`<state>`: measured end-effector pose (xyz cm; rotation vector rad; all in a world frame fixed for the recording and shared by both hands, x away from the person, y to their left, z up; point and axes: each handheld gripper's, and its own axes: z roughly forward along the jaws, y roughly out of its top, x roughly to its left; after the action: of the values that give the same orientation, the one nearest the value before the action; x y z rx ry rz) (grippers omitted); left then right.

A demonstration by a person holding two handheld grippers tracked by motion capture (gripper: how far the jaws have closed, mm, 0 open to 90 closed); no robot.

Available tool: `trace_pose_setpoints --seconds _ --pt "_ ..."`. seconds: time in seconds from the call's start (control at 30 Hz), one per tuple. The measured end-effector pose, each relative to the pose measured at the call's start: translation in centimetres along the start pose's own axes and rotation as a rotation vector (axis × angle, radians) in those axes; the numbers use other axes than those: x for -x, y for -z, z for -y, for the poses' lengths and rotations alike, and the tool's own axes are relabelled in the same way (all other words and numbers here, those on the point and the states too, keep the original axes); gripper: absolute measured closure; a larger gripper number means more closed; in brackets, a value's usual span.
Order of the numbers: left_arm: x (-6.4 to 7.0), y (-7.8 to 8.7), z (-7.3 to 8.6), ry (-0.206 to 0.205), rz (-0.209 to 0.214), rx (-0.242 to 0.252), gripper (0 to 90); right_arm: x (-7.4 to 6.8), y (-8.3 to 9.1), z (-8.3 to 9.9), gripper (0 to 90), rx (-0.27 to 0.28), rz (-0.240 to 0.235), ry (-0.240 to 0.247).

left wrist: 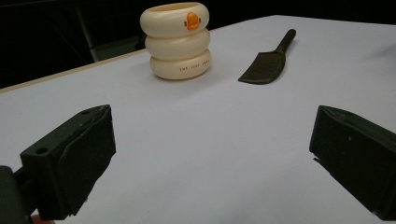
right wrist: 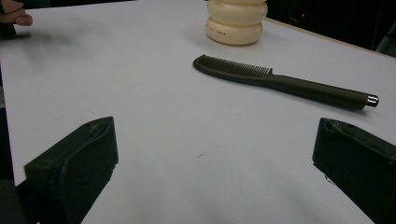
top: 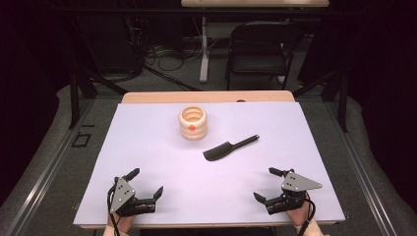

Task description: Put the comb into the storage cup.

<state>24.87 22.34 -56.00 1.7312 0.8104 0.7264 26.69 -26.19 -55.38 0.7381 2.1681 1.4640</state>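
Resting near the worktop's (top: 147,147) front edge, the left gripper (top: 146,184) and right gripper (top: 265,184) are both holding their jaws wide apart, gripping nothing. A black comb (top: 228,148) is lying flat mid-worktop, just beside a cream ringed holder (top: 193,123), well apart from both grippers.

Counter (top: 147,162) from my station: pale lavender-white top, with a strip of bare wood edge along the far side. Two things lie directly on it. A cream holder (top: 193,123), built like three stacked rings with an orange mark on its side, stands upright toward the far middle. A dark comb (top: 229,148) lies flat just right of and nearer than the holder, close to it but apart, handle pointing to the far right, teeth end toward me.
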Motion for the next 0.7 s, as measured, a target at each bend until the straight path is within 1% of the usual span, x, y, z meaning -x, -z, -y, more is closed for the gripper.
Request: trace_pose_setpoints --seconds 0.37,0.47,0.7 --pt "0.0 0.2 0.0 -0.005 -0.002 -0.002 0.4 -0.1 -0.5 -0.3 0.0 -0.025 0.002 0.017" --pt "0.0 0.3 0.1 -0.005 -0.006 -0.002 0.4 -0.1 -0.9 -0.5 0.0 -0.043 0.007 0.028" --pt "0.0 0.4 0.1 -0.009 -0.011 -0.003 0.5 0.3 -1.7 -1.0 0.3 -0.070 0.006 0.023"
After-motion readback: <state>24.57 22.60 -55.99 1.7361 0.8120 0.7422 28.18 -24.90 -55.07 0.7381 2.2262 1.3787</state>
